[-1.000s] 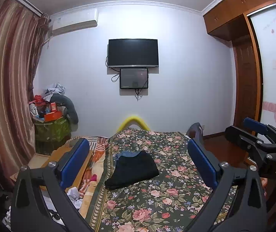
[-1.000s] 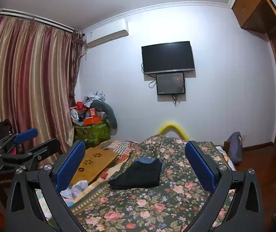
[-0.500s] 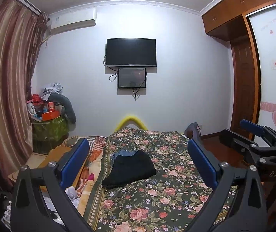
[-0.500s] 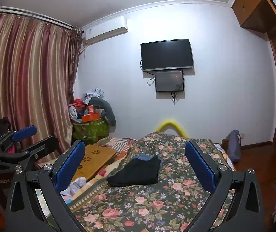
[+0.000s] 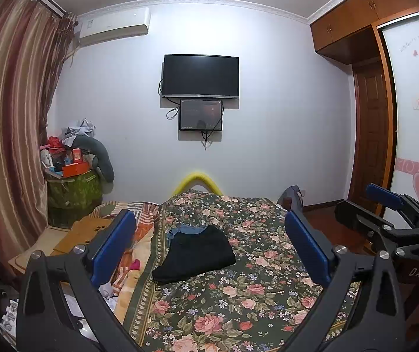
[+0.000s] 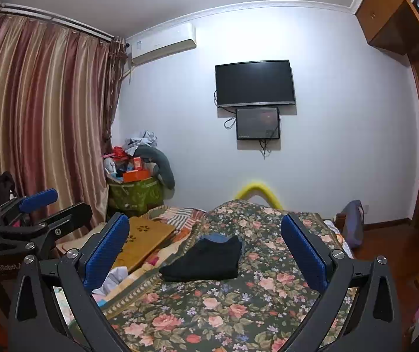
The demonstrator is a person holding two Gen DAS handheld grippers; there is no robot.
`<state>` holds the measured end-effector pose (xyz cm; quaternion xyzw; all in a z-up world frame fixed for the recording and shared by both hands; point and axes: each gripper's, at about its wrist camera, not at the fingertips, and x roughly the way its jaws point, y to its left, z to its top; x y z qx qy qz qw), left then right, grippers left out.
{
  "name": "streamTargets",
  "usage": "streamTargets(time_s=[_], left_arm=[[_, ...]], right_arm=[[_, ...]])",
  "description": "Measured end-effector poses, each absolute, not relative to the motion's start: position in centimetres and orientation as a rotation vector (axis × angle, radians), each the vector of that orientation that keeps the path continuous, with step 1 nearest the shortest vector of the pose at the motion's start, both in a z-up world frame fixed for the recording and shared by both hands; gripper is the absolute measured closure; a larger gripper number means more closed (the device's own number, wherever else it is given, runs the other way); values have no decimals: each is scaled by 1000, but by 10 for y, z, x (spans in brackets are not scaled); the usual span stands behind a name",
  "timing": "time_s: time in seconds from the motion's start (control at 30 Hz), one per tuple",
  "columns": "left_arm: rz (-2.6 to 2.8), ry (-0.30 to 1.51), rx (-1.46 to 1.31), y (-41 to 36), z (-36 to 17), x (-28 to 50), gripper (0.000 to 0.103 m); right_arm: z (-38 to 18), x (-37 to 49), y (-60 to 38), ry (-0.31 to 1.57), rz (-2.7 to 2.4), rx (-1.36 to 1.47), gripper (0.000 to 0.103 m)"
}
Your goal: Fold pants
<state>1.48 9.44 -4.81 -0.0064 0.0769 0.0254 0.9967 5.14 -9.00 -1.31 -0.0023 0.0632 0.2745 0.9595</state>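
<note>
Folded black pants point(image 5: 196, 253) lie on the floral bedspread point(image 5: 238, 302), on top of a blue garment point(image 5: 187, 230). They also show in the right wrist view point(image 6: 206, 259). My left gripper point(image 5: 209, 246) is open and empty, held well back from and above the pants. My right gripper point(image 6: 206, 249) is open and empty too, also back from the pants. The right gripper shows at the right of the left wrist view point(image 5: 385, 205); the left gripper shows at the left of the right wrist view point(image 6: 39, 205).
A wooden board point(image 6: 142, 240) and striped bedding point(image 6: 177, 217) lie left of the bedspread. A green box piled with clutter point(image 5: 71, 187) stands by the curtain point(image 5: 7, 135). A TV point(image 5: 200, 76) hangs on the far wall. A wardrobe point(image 5: 370, 117) is at right.
Both views have shifted slightly; the pants sit a little lower and nearer in frame. Both grippers stay open and the pants lie still.
</note>
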Motion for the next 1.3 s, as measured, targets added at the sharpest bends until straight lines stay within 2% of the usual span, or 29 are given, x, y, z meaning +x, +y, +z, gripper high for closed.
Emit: streamTargets(time_s=[1.3], left_arm=[[26, 183, -12, 99, -54, 21, 0]], right_arm=[[-15, 56, -90, 157, 559, 14, 0]])
